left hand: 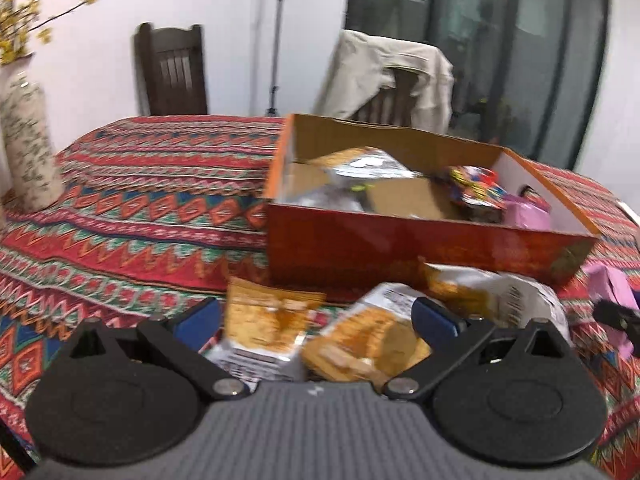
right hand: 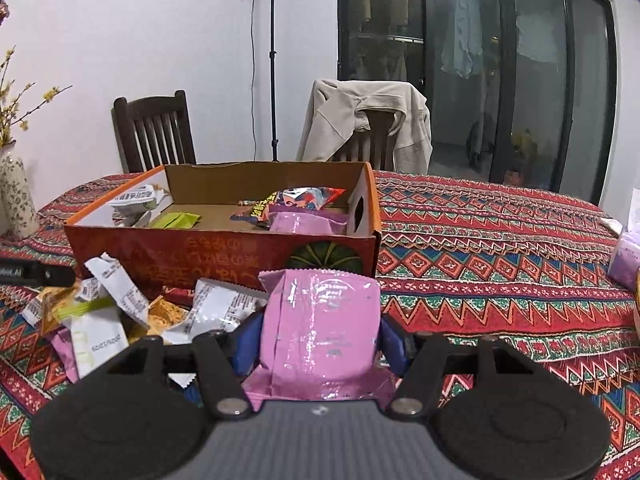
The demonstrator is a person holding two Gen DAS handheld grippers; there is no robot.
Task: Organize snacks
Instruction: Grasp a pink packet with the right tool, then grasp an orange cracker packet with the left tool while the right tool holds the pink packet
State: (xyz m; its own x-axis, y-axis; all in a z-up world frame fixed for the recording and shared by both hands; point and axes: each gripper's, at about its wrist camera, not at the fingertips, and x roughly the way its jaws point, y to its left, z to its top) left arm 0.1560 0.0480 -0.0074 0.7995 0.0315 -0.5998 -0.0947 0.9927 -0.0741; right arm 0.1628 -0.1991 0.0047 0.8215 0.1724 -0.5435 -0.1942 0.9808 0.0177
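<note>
A home, its dining room by the look of it; the surface [right hand: 500,240] wears a woven cloth of red, green and blue zigzags; two dark wooden chairs stand along its far edge, one [right hand: 154,136] bare, the other hung with a beige jacket [right hand: 360,120]; a flowered vase [right hand: 14,192] of yellow blossom twigs stands near the far left corner; behind the jacket, dark-framed glass sliding doors [right hand: 480,64] show clothes hanging on a rail; a light stand [right hand: 273,60] rises against the plain white wall [right hand: 120,32].
</note>
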